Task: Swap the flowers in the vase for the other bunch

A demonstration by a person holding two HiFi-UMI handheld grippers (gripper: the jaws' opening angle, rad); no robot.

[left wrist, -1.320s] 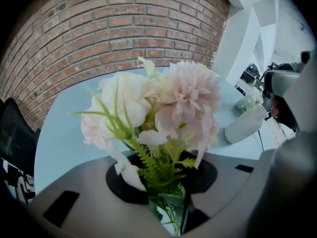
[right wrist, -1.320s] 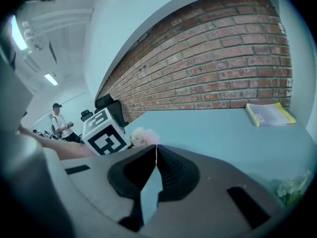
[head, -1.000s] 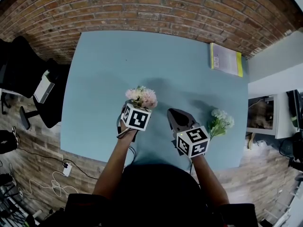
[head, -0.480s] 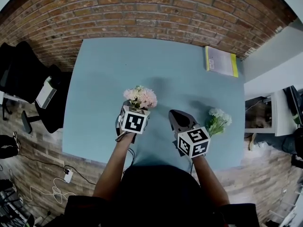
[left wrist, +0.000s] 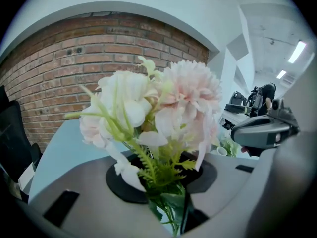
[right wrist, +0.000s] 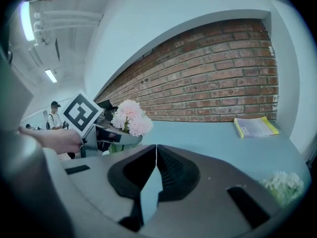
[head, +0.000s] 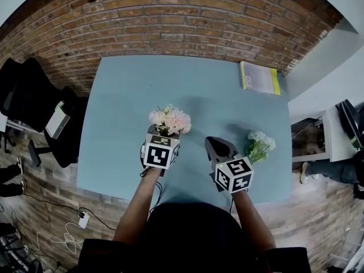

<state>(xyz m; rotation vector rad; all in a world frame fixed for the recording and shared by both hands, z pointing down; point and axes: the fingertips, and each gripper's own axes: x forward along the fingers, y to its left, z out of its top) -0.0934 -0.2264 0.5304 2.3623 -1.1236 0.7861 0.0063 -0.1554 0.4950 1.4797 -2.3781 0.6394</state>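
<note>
My left gripper (head: pixel 163 133) is shut on the green stems of a pink and cream flower bunch (head: pixel 169 120), which it holds upright above the blue table (head: pixel 119 101). In the left gripper view the blooms (left wrist: pixel 158 113) fill the middle and the stems pass down between the jaws of the left gripper (left wrist: pixel 171 205). My right gripper (head: pixel 212 143) hovers to the right of it, shut with nothing in it (right wrist: pixel 156 155). A white flower bunch (head: pixel 260 144) lies on the table at the right. No vase shows in any view.
A yellow-edged booklet (head: pixel 259 77) lies at the table's far right corner. A brick wall (head: pixel 187 16) runs behind the table. Black office chairs (head: pixel 34 95) stand to the left. Cables lie on the wooden floor (head: pixel 51 226).
The left gripper has risen with the pink bunch still in its jaws. The right gripper has drifted a little up and along, still shut.
</note>
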